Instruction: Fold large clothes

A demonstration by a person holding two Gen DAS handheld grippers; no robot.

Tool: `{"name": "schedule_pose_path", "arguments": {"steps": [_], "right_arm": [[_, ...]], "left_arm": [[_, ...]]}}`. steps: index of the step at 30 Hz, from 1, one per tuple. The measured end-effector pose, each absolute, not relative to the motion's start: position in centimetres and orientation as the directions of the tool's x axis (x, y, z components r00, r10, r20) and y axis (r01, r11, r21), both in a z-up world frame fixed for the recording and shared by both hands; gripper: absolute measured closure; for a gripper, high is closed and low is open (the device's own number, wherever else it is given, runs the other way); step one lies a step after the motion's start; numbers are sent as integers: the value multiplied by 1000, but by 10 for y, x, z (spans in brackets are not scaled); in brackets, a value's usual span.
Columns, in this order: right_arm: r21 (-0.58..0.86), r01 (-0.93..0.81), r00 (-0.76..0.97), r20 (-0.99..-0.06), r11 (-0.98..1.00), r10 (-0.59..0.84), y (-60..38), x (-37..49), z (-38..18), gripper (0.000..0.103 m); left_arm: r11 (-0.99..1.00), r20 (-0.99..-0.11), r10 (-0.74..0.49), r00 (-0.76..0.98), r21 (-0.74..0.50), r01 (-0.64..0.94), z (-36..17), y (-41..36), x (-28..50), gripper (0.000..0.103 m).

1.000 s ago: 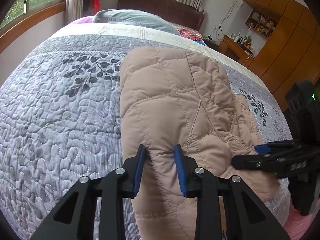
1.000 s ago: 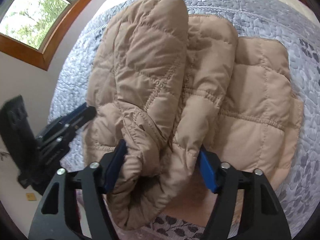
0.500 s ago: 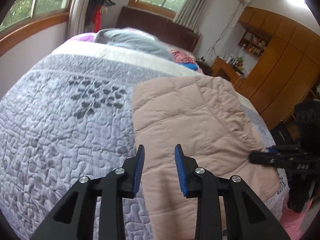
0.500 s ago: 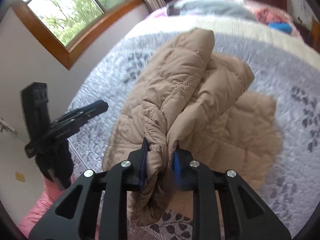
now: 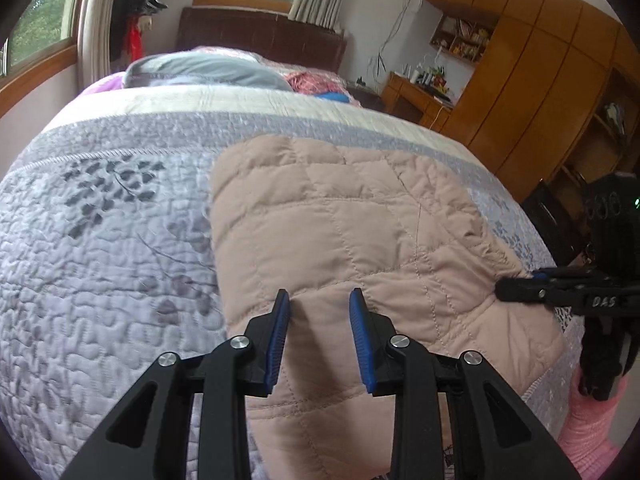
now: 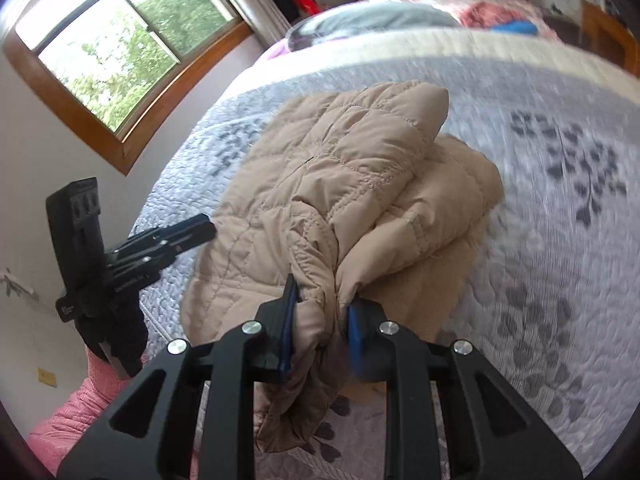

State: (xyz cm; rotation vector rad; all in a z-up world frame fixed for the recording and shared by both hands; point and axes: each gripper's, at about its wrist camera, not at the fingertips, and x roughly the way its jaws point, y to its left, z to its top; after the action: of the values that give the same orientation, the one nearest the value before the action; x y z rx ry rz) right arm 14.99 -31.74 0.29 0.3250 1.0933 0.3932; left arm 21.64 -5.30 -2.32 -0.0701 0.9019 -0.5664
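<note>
The right claw (image 6: 320, 312) has just closed and now pinches a bunched fold of the tan quilted jacket (image 6: 340, 184) between its blue ribbed pads (image 6: 289, 326); the puffy cloth bulges out above and hangs below the jaws. The far pad is half buried in the fabric and blurred. From that grip the jacket spreads away over the bed (image 6: 560, 240), folded in thick layers, with stitched diamond panels and a rounded upper corner.

The left claw (image 5: 319, 334) stands partly open, its pads apart with nothing pressed between them. The jacket's flat panel lies under and beyond the gap; whether the tips touch the cloth cannot be told. In the left wrist view the right claw reaches in from the right edge, its tip at the jacket's near right corner, its handle cut off by the frame; a pink sleeve (image 5: 592, 432) shows below it.

The bed's cover is a grey-lilac quilt with pebbled stitching and dark leaf prints. A grey pillow (image 5: 208, 72) lies at the head, against a dark headboard (image 5: 260, 40). Wooden cabinets (image 5: 540, 80) stand on the right.
</note>
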Motion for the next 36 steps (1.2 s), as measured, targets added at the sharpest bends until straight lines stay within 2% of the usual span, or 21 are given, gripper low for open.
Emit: {"name": "schedule_pose_path", "arguments": {"steps": [12,19,21,23,24,28,30,32,36], "right_arm": [[535,-83,360,-770,841,526,-329,142,-66,78],[490,-73,393,-786,869,477,-314,139,-70,76],[448,-71,409,-802,891,436,-309,135,-60,70],[376,-63,448,-817,924,363,-304,122,-41,48],[357,-67,463,-816,932,346,-301,118,-31,48],[321,-94,528,-786,943,320,-291,93,5,49],[309,-118,531,-783,944,323,-278,84,16,55],[306,-137,522,-786,942,332,-267,80,18,65],[282,-158,501,-803,946,323,-249,72,12,74]], "left_arm": [[844,-753,-488,442,-277,459,-57,-69,216,73],[858,-755,-458,469,-238,454,-65,-75,214,73],[859,-756,-458,467,-242,450,-61,-73,215,73],[864,-754,-452,476,-237,445,-51,-68,211,73],[866,-751,-450,484,-235,441,-45,-65,207,73],[863,-717,-469,515,-250,438,-20,-51,187,73],[865,-713,-472,519,-260,429,-11,-50,174,73],[881,-721,-438,537,-226,415,-7,-54,161,73],[873,-733,-449,512,-237,426,-14,-61,149,73]]}}
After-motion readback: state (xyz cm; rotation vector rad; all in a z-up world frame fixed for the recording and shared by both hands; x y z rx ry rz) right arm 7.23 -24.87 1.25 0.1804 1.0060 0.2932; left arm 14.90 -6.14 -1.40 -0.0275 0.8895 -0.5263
